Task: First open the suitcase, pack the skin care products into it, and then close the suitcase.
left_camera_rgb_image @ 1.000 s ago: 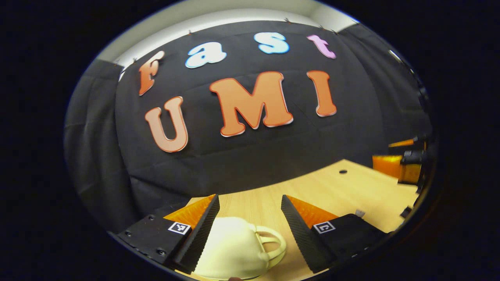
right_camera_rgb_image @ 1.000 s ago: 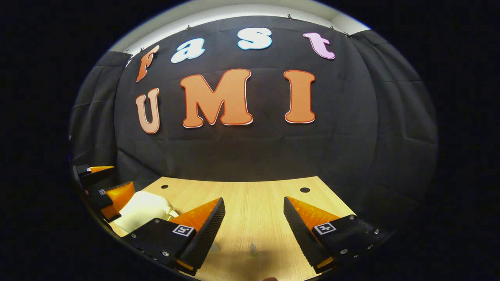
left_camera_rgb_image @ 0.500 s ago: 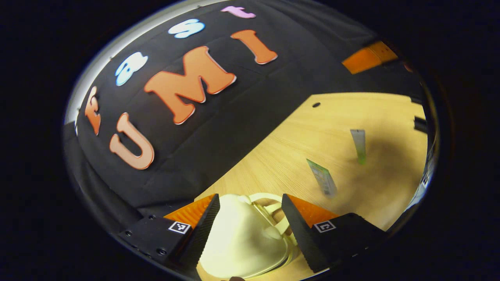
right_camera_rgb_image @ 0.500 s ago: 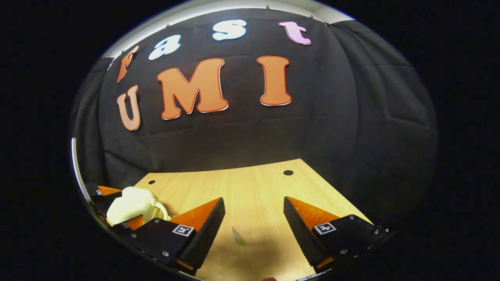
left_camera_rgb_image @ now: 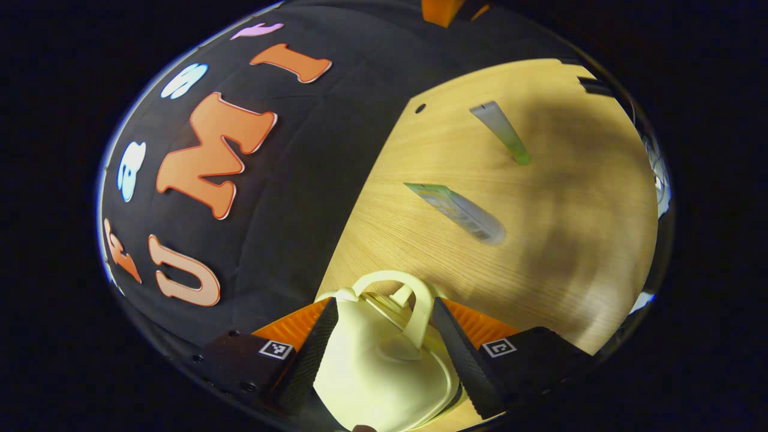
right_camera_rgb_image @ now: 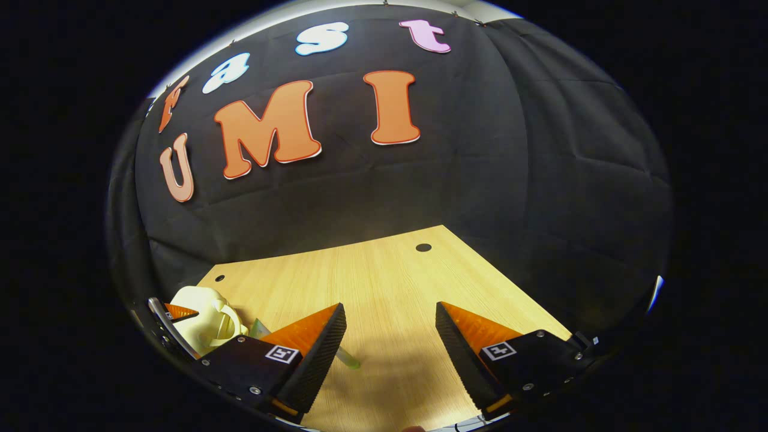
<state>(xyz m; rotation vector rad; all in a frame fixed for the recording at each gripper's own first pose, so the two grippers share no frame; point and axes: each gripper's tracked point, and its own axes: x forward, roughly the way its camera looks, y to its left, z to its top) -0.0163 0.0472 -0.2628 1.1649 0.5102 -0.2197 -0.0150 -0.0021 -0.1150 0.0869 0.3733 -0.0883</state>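
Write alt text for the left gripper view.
The left gripper straddles a small cream suitcase with a looped handle, on a wooden table. Beyond it lie two skin care tubes, one nearer, one farther with a green cap.

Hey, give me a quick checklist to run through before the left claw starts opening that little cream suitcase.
1. Suitcase sits between the left claw fingers: ok.
2. Both fingers pressing on it: cannot tell, the contact lines are blurred.
3. Suitcase open: not ok, the shell looks closed with its handle up.
4. Skin care tubes out on the table: ok, a clear tube and a green-printed tube lie apart.
5. Right claw free: ok, open over bare wood.
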